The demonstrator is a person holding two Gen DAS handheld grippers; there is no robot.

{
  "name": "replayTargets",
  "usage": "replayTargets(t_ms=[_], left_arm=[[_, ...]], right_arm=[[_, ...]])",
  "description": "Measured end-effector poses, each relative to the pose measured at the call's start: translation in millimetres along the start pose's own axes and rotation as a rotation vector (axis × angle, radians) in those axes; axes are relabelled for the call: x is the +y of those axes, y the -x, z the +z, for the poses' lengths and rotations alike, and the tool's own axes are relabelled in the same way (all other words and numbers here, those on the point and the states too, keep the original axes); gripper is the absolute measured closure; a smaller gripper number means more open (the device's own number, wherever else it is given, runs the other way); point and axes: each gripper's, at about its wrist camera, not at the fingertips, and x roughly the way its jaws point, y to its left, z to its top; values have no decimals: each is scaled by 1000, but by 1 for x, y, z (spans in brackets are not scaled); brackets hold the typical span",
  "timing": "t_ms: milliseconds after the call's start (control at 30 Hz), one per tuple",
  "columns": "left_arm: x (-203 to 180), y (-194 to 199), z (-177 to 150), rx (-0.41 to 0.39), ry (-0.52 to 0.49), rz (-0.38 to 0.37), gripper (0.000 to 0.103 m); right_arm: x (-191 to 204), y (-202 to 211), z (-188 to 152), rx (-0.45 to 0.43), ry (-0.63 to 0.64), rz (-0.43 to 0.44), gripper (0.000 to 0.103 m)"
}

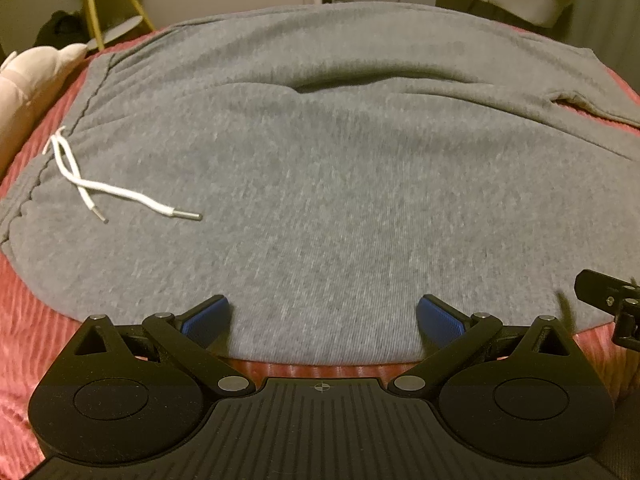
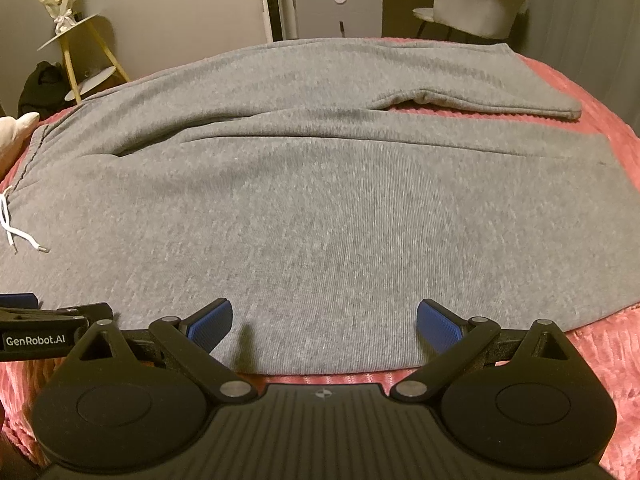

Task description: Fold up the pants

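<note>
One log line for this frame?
stage: pre-grasp | pants: flat on pink bedspread | left claw: open at near edge | right claw: open at near edge

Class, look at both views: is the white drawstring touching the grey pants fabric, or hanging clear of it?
Touching. The left wrist view shows the drawstring lying flat on the pants, both metal tips resting on the fabric near the waistband.

Grey knit sweatpants lie flat across pink ribbed bedspread, waistband at 9 o'clock w/ white drawstring on top, leg cuffs twd 3, far leg behind near leg. Left black gripper w/ blue pads and right black gripper w/ blue pads sit side by side at 6, at pants' near edge. Yellow-legged side table at 10, beyond bed; grey upholstered chair at 1.
</note>
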Motion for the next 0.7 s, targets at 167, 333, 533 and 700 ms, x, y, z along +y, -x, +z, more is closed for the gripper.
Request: replayTargets(t_ms=[167,333,533,700], left_arm=[[-2,-4,2,7,-8,-2,0],[0,1,9,-6,13,-10,0],[8,25,63,-217,142,58,0],[28,-8,116,-247,299,54,0]], right_arm=[[-3,-3,0,5,-17,1,4],[-10,0,1,-17,-45,29,4],[-60,9,15,-207,-303,192,4],[-94,-30,80,-237,-352,128,4]])
